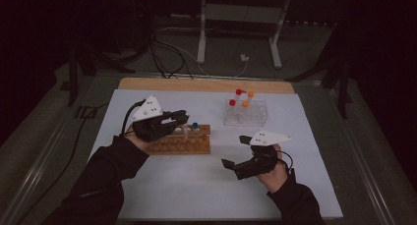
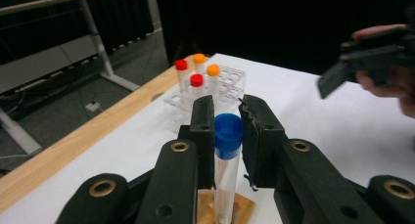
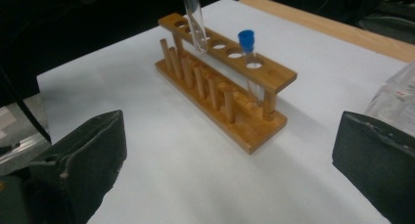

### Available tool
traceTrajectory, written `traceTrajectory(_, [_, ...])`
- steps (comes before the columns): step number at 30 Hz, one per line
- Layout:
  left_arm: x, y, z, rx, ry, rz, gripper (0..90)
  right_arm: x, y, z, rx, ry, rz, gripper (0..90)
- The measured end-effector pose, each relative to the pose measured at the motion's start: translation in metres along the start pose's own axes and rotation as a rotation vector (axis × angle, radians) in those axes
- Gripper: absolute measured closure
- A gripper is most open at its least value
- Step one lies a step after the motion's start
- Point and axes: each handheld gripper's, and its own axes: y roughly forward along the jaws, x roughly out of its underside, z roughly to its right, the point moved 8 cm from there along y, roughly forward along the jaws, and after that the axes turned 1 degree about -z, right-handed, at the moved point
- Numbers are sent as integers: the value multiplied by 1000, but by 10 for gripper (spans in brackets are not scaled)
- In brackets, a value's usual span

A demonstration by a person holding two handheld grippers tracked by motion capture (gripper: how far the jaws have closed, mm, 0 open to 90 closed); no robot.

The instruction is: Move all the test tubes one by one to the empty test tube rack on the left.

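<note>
Gripping a blue-capped tube (image 2: 227, 155), left gripper (image 2: 227, 136) hovers above the wooden rack (image 3: 230, 87)

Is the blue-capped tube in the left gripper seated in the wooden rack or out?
Out. The left gripper clamps the tube, whose tip hangs above the wooden rack.

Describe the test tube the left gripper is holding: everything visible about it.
The test tube is a clear, slim tube, plastic or glass by its look, closed with a blue screw cap; it looks empty. The left gripper is shut on it just at and below the cap, holding it roughly upright. In the right gripper view its rounded bottom hangs at an empty hole of the wooden rack, slightly tilted; whether it touches the rack cannot be told.
</note>
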Motion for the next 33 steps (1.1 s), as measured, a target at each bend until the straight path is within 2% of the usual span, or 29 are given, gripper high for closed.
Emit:
traceTrajectory(7, [1,12,-19,-49,-16,11,777,0,-2,1,-5,-11,1,0])
traceTrajectory(10, [6,19,-24,-64,-15,1,777,0,-3,1,-6,-12,-2,0])
traceTrajectory(14, [16,28,-28,-70,-32,-5,778,1,-3,1,-4,-9,-2,0])
traceTrajectory(24, [45,39,-26,-48,-76,-37,777,2,-5,4,-8,-5,1,0])
traceTrajectory(33, [64,47,-24,-46,-89,-80,776,2,-6,4,-16,-7,2,0])
